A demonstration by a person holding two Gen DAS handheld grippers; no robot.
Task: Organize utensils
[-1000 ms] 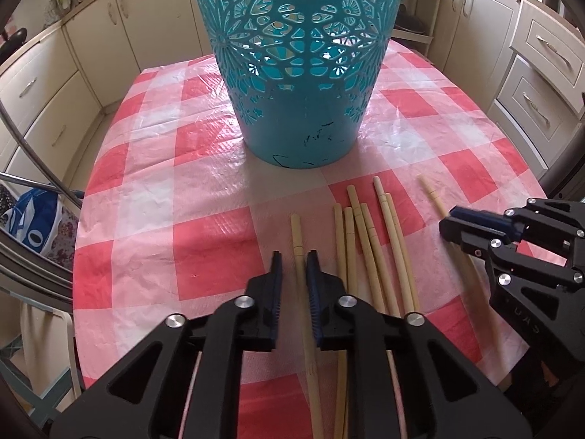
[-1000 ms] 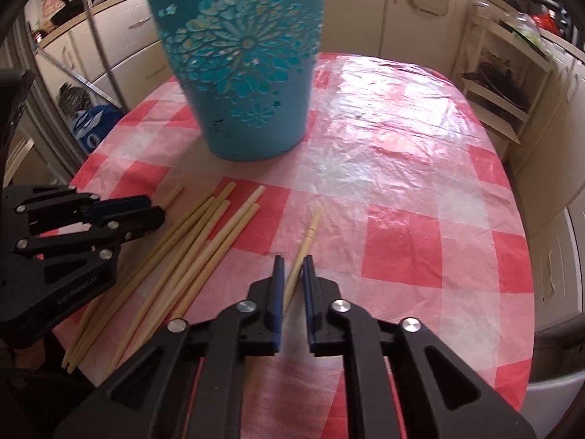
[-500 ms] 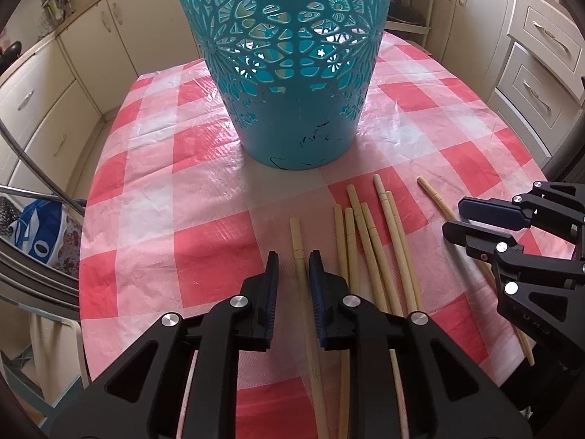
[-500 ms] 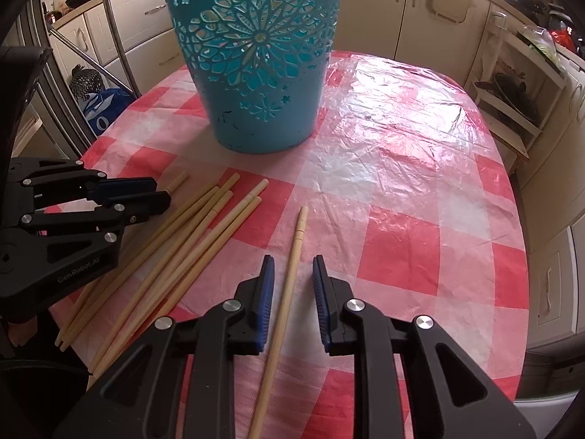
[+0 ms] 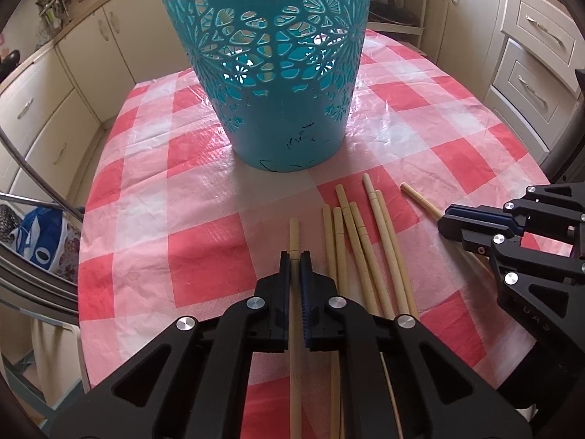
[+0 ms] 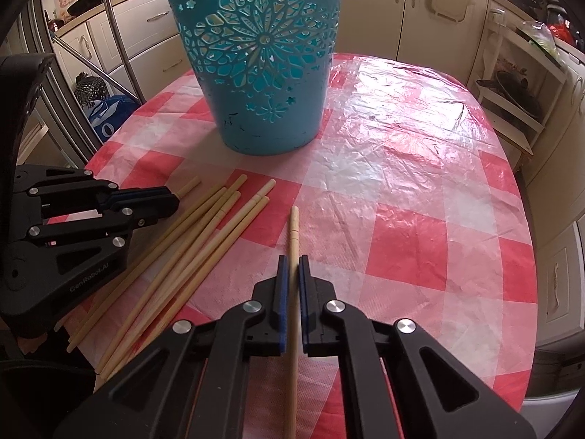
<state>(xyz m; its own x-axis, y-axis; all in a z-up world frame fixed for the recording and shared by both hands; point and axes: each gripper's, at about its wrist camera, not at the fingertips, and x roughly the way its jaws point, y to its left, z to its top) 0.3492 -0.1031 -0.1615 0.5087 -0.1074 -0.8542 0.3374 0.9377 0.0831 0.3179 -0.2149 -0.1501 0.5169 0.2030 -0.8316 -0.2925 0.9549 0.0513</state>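
Note:
A teal cut-out basket [image 5: 270,73] stands upright on the red-and-white checked table [image 5: 153,197]; it also shows in the right wrist view [image 6: 263,69]. Several bamboo chopsticks [image 5: 365,241] lie in a loose bunch in front of it, seen too in the right wrist view [image 6: 204,234]. My left gripper [image 5: 295,259] is shut on one chopstick [image 5: 294,236] at the bunch's left. My right gripper [image 6: 291,263] is shut on a separate chopstick [image 6: 294,226] to the right of the bunch. Each gripper appears in the other's view: the right gripper [image 5: 451,225] and the left gripper [image 6: 172,201].
Cream kitchen cabinets [image 5: 533,58] surround the table. A blue bag [image 5: 40,234] and metal rails [image 5: 33,172] lie off the table's left edge. An open shelf unit [image 6: 519,95] stands at the right.
Both grippers' jaws have closed onto their chopsticks, having stood wider half a second ago. The right gripper's chopstick now points straight ahead. The basket looks nearer in both views.

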